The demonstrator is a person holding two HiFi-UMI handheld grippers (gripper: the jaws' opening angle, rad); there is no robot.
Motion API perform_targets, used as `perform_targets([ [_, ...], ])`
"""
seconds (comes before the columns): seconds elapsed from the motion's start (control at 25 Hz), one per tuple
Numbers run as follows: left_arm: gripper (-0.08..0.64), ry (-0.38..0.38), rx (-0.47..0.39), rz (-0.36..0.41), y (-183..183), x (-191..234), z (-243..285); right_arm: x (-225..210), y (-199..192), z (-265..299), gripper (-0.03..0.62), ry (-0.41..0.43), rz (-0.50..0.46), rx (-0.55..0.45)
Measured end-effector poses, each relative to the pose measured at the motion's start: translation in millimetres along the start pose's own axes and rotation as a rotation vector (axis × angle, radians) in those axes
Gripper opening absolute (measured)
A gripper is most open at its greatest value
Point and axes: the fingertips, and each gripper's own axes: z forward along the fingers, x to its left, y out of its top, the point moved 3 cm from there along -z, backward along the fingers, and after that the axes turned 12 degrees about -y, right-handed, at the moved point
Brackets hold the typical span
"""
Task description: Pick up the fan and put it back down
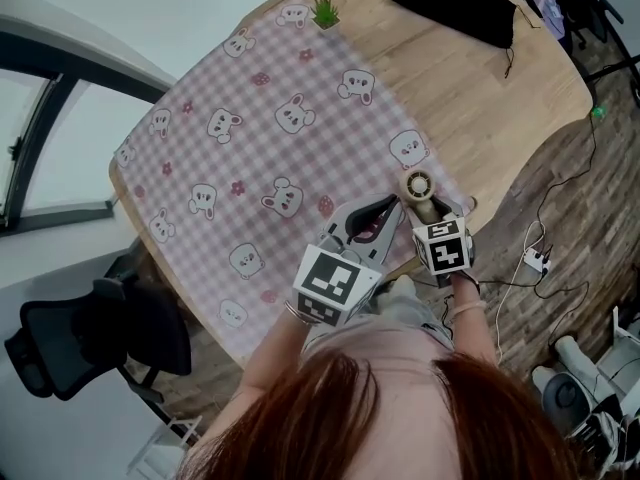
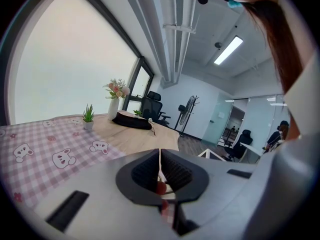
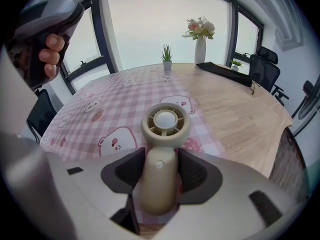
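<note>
A small beige handheld fan [image 3: 161, 149] with a round head is in my right gripper [image 3: 160, 171], whose jaws are shut on its handle. In the head view the fan [image 1: 420, 189] shows at the near right corner of the pink checked cloth [image 1: 250, 138], just ahead of the right gripper [image 1: 432, 218]. Whether it rests on the cloth or hangs above it I cannot tell. My left gripper [image 1: 375, 218] sits to the left of it, jaws together and holding nothing. In the left gripper view its pads [image 2: 160, 171] meet.
The cloth with bear prints covers the left half of a round wooden table [image 1: 480, 88]. A small potted plant [image 1: 325, 11] and a black flat case [image 1: 455, 3] lie at the far side. A vase of flowers [image 3: 200, 39] stands far off. Cables [image 1: 540, 218] trail on the floor at right.
</note>
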Motion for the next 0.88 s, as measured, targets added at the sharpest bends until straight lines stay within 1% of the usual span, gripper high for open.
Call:
perform_targets([
  [0.12,0.015,0.007,-0.001,-0.004,-2,0,-1,0,-1,1,0.196,0.013,-0.012,-0.009],
  [0.24,0.015,0.025,-0.005,0.01,-4,-2,-5,3,-3,0,0.192,0.02,-0.036,-0.052],
  [0.32,0.015,0.032,-0.015,0.018,-2,-3,-7,4,-2,-2,0.19,0.017,-0.058,-0.076],
  [0.4,0.015,0.035,-0.019,0.011,4,-4,-8,2,1,-6,0.19,0.017,-0.072,-0.078],
  [0.52,0.015,0.04,-0.016,-0.007,15,-10,-9,-1,5,-16,0.19,0.025,-0.075,-0.073],
  [0.6,0.015,0.044,-0.019,-0.003,18,-11,-11,0,6,-19,0.19,0.028,-0.076,-0.077],
  [0.88,0.015,0.046,-0.038,0.004,8,-3,-10,3,7,-11,0.189,0.022,-0.065,-0.114],
])
